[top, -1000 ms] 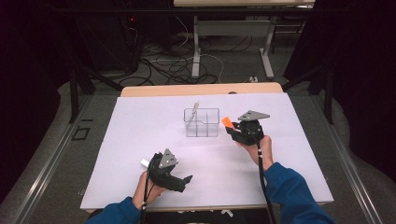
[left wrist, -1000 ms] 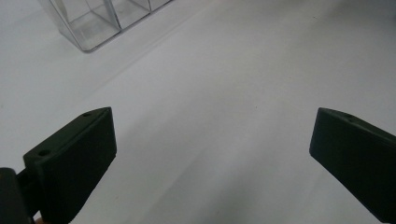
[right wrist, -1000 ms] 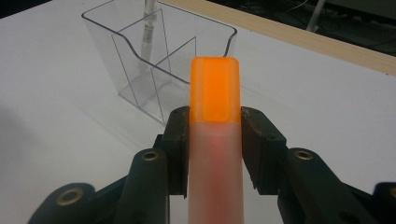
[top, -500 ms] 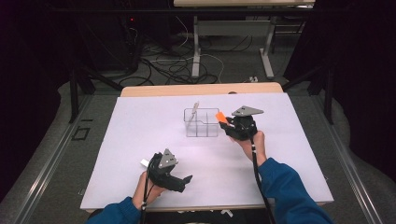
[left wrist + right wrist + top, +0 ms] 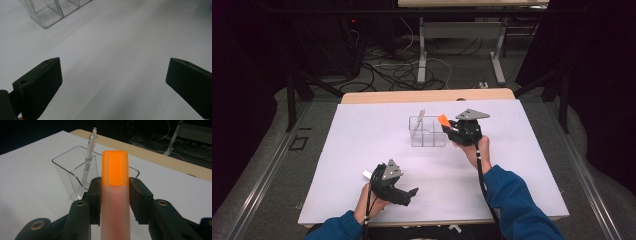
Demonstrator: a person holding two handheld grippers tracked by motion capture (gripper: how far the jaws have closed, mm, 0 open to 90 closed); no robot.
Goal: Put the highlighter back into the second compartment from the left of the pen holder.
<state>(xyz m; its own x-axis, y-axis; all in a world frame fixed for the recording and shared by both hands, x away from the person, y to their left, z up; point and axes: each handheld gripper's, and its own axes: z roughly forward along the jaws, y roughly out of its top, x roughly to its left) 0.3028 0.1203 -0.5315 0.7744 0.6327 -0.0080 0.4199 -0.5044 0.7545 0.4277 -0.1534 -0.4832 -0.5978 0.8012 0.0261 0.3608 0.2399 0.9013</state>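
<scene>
Your right gripper [image 5: 115, 192], pinching the orange highlighter [image 5: 115, 170], has crept toward the clear organizer [image 5: 427, 132] at its nine o'clock; drop-in looks close. Your left gripper [image 5: 112, 82] idles, spread.

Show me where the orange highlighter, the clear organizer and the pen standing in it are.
orange highlighter [image 5: 115, 167], right gripper view, on its orange cap.
clear organizer [image 5: 428, 139], high view, on its front wall.
pen [image 5: 87, 166], right gripper view, on its clear barrel.
</scene>
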